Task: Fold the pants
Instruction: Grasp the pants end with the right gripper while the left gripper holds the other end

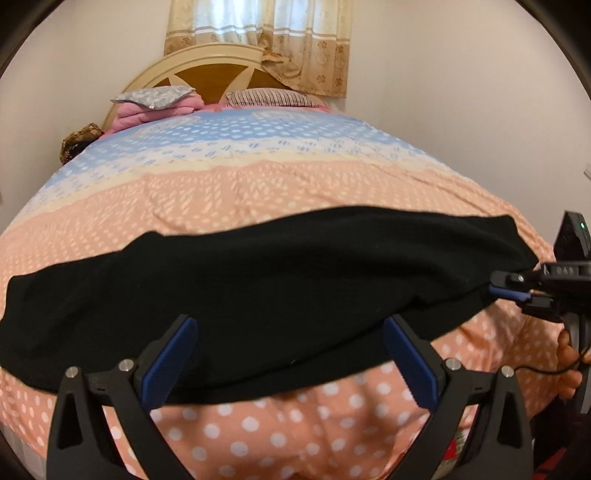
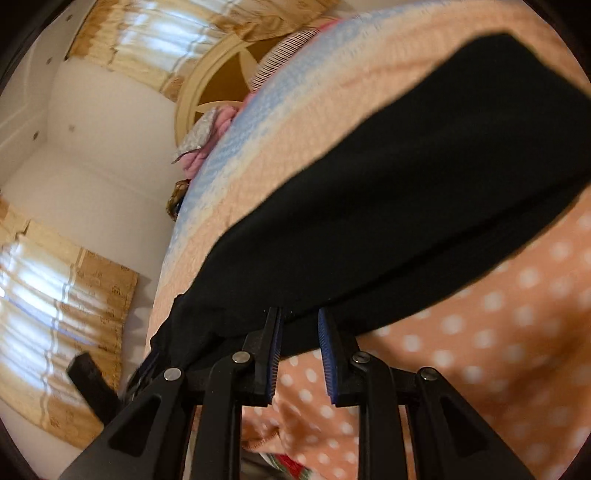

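Observation:
Black pants (image 1: 258, 280) lie stretched in a long band across the peach dotted bedspread (image 1: 295, 432). My left gripper (image 1: 291, 325) hangs over their near edge, jaws spread wide, blue pads (image 1: 181, 350) clear of the cloth. At the band's right end sits my right gripper (image 1: 496, 286), held by a hand (image 1: 569, 354). In the right wrist view the pants (image 2: 424, 177) run away to the upper right. The right gripper (image 2: 299, 332) has a narrow gap between its pads (image 2: 327, 343). The cloth's edge lies at the tips and the pads do not press on it.
The bed runs back to a cream and wood headboard (image 1: 207, 70), with pillows and a folded pink blanket (image 1: 155, 107) below patterned curtains (image 1: 266, 33). White walls flank the bed. The bedspread (image 2: 480, 350) hangs over the near edge.

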